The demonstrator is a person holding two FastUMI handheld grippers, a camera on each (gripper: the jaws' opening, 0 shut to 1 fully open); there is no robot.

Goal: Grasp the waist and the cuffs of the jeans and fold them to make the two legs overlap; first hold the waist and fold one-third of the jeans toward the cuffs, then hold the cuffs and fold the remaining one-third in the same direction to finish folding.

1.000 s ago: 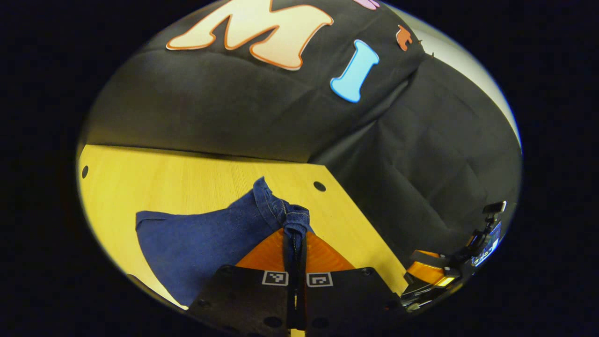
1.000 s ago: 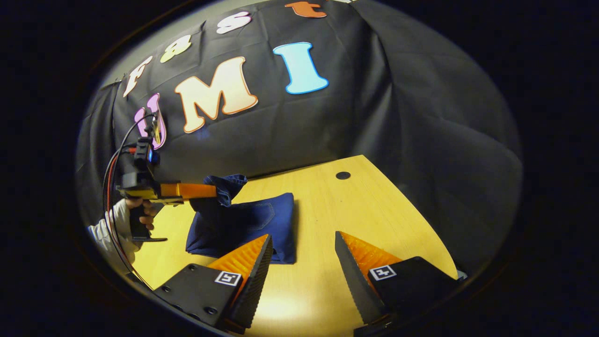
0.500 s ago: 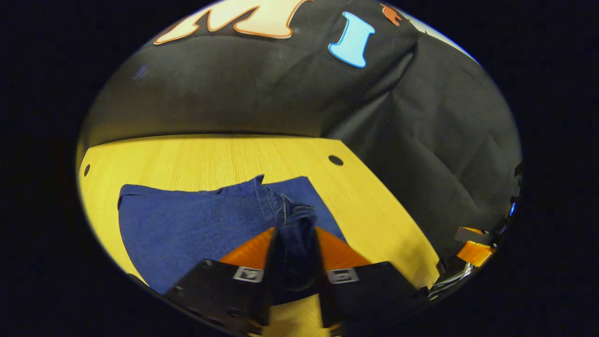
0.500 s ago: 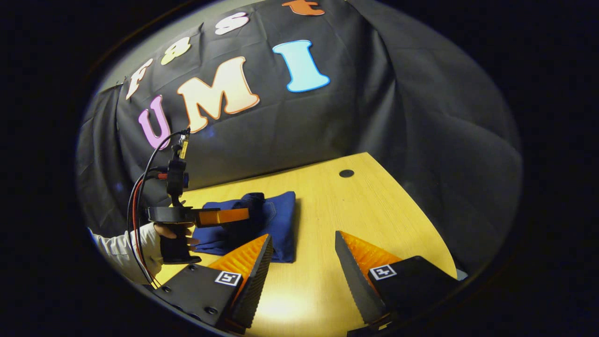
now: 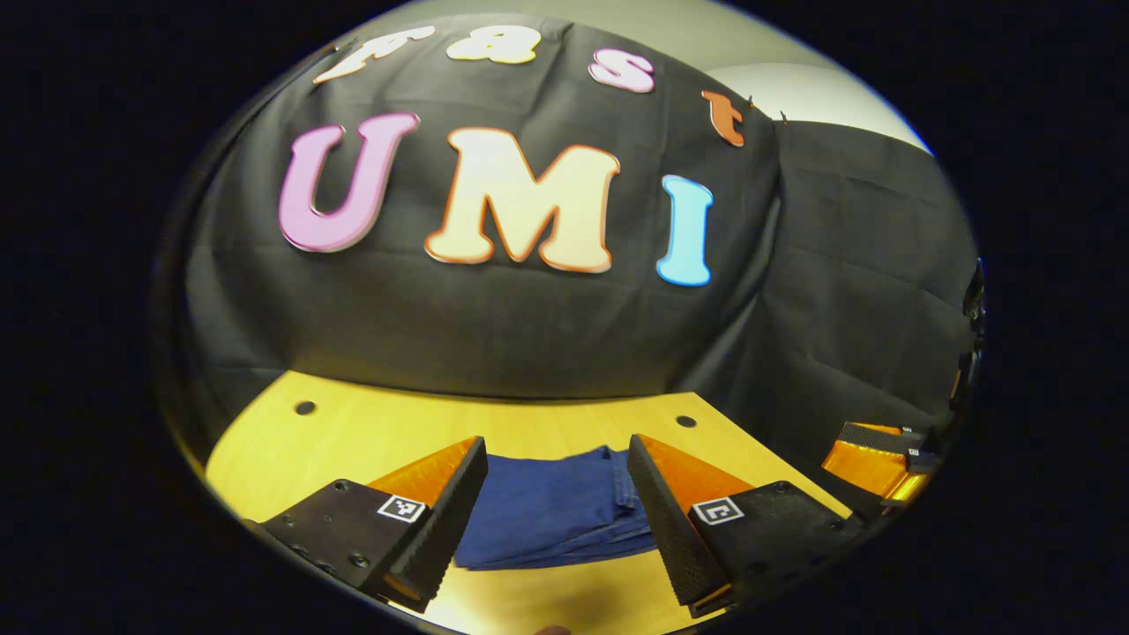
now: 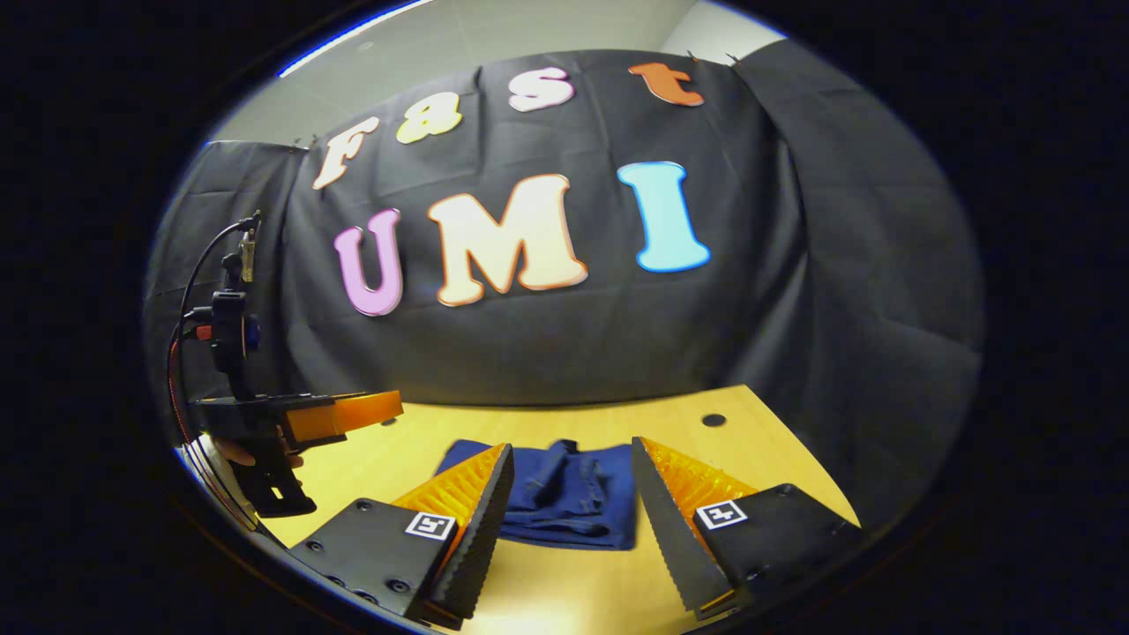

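A: What does the left gripper view give you?

B: The left tool (image 5: 557, 507) is up off the table (image 5: 291, 441), fingers spread wide with nothing between them. Through the gap I see the jeans (image 5: 551, 507), a dark blue folded bundle lying flat on the wood, with stacked edges along the near side. At the far right edge sits part of the right tool (image 5: 873, 454), apart from the cloth.

A: And the right gripper view?

B: The right tool (image 6: 571, 520) is spread too, holding nothing, above the table (image 6: 723, 450). The jeans (image 6: 564, 494) lie between and beyond its fingers as a compact folded pile, a rumpled ridge on top, resting on the table near the middle. Off to the left, the left tool (image 6: 353, 413) hangs in the air, gripped by a hand (image 6: 256, 454), well apart from the jeans. From this side I can't tell its fingers' gap.
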